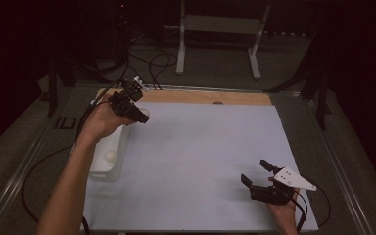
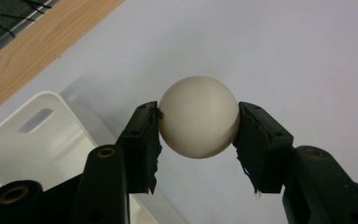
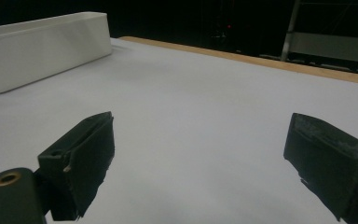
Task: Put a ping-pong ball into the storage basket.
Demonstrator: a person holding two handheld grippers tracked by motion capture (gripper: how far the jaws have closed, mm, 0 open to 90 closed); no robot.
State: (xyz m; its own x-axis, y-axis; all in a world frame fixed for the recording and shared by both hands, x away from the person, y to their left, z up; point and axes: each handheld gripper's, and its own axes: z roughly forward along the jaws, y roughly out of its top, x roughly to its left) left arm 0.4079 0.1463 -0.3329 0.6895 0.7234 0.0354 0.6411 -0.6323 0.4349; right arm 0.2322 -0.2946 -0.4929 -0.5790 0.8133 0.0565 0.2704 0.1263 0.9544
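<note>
Dark room around, cables and a white metal stand (image 1: 220, 29) on the grey floor behind the desk (image 1: 205, 97). Desk has a wooden top, mostly covered by a white sheet (image 1: 196, 161); bare wood strip shows along the far edge.

Left tool (image 1: 136, 113) sits over the far left corner of the desk, held up in the person's left hand (image 1: 103, 120), cable trailing off the left side. Its jaws are clamped on a cream ball (image 2: 199, 116); in the left gripper view both pads (image 2: 148, 140) press the ball's sides, ball off the sheet. In the high view the ball (image 1: 145, 113) shows as a pale spot at the tool tip, just past the bin's far end.

White plastic bin (image 1: 108, 156) lies along the left edge of the desk, long side running near to far, open top. Left gripper view shows its rim and handle slot (image 2: 36, 120) below-left of the ball, so the ball is beside the bin's corner, not inside it. A small pale round thing (image 1: 110, 155) lies in the bin; too small to tell what.

Right tool (image 1: 258, 174) rests near the near right corner of the desk in the right hand (image 1: 284, 208), grey plate on top. Jaws spread wide, nothing between them, just white sheet in the right gripper view, bin (image 3: 42, 46) far off at left.
</note>
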